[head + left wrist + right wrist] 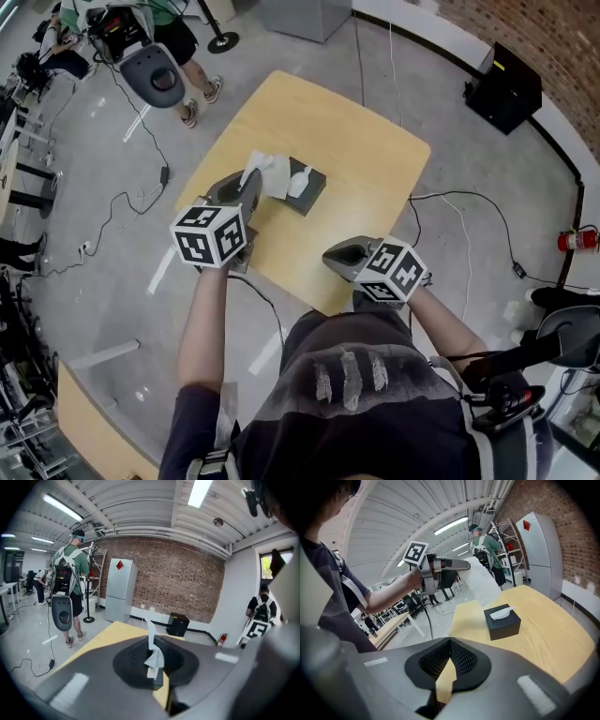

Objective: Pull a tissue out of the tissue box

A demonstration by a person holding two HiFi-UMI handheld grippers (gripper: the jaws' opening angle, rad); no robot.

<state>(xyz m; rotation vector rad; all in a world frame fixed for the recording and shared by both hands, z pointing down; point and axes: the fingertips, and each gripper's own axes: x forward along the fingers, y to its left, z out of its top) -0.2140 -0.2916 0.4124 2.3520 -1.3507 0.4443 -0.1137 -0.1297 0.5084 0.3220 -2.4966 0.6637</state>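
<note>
Tissue box (309,192), entry one: where is it, and which step?
Reply: Black, on the wooden table (366,141), upper middle of the head view. Your left gripper (253,181) is clamped on one white tissue (269,174), held up just left of the box. Extraction looks nearly complete. Next, you draw the sheet clear without dragging the box along.
Query: Your right gripper (330,255)?
Reply: Jaws together, nothing between them. Lower right, well apart from the box.
Query: Surroundings, obstructions?
Reply: Person (178,42) upper left, floor cables (164,174) left, black case (503,89) upper right. Nothing appears to block your pull.
</note>
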